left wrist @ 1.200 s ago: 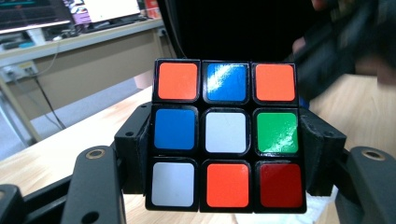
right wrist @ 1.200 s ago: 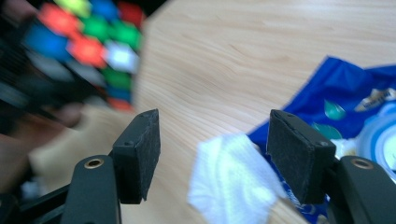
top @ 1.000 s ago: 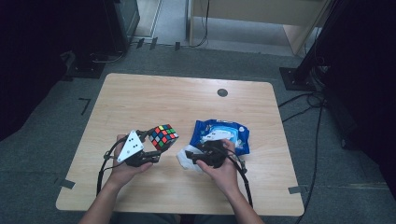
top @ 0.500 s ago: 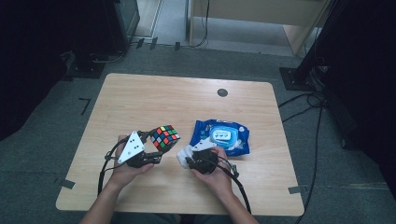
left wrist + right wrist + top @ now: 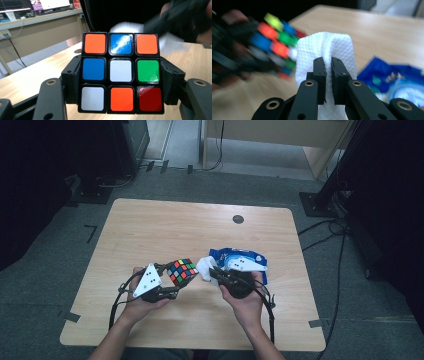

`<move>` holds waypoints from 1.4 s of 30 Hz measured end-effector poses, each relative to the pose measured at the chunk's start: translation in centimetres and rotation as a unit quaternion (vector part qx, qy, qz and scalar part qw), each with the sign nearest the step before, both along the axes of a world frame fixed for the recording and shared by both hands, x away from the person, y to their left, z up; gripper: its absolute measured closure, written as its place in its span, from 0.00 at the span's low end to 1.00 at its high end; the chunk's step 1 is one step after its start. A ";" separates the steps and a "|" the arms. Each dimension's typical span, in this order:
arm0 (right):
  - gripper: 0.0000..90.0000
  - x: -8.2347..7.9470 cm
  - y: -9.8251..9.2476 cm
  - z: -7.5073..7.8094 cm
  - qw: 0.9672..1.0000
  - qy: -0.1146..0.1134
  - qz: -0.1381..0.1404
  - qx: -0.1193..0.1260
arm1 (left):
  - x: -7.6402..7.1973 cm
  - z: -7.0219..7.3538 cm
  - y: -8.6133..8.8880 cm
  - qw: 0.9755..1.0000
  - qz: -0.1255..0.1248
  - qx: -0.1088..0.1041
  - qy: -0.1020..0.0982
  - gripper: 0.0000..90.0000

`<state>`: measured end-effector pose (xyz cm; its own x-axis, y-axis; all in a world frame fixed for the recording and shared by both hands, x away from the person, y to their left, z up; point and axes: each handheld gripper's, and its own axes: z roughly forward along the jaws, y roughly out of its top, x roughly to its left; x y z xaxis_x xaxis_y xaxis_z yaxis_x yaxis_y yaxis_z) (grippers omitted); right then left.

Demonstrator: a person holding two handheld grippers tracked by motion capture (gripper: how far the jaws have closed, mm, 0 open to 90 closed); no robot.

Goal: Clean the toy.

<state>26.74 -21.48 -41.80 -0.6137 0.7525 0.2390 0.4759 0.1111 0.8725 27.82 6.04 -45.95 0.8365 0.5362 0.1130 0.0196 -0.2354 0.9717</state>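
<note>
A scrambled colour cube is held above the table between the jaws of my left gripper, which is shut on its two sides. My right gripper has just been closing and now pinches a folded white wipe, lifted close to the cube's right side. In the right gripper view the cube shows blurred at the left behind the wipe. A blue wipe packet lies on the table just beyond the right gripper.
The light wooden table has a small dark round disc near its far edge. Black stands and cables sit on the grey floor around the table. The person's forearms come in from the bottom edge.
My right gripper has come off the blue packet, closed on the white wipe and moved left and up toward the cube. The left gripper and cube have stayed put.
</note>
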 end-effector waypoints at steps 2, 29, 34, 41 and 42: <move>0.93 -0.5 0.0 1.0 1.000 -0.010 0.010 0.021 | -0.2 -0.2 -0.5 1.000 -0.006 0.002 0.001 0.38; 0.93 -0.2 0.8 -0.8 1.000 -0.008 0.002 0.007 | -1.3 0.6 -1.7 0.999 -0.034 -0.016 -0.003 0.38; 0.92 0.0 0.2 -0.8 1.000 -0.003 -0.011 0.011 | -1.2 0.4 -1.6 1.000 -0.030 -0.008 -0.003 0.38; 0.92 -1.9 1.2 2.0 0.998 -0.038 0.026 0.040 | -1.3 0.0 -2.3 0.999 -0.031 0.009 -0.004 0.38; 0.92 -2.1 1.5 2.2 0.998 -0.043 0.034 0.043 | -1.4 0.0 -2.4 0.999 -0.032 0.008 -0.004 0.38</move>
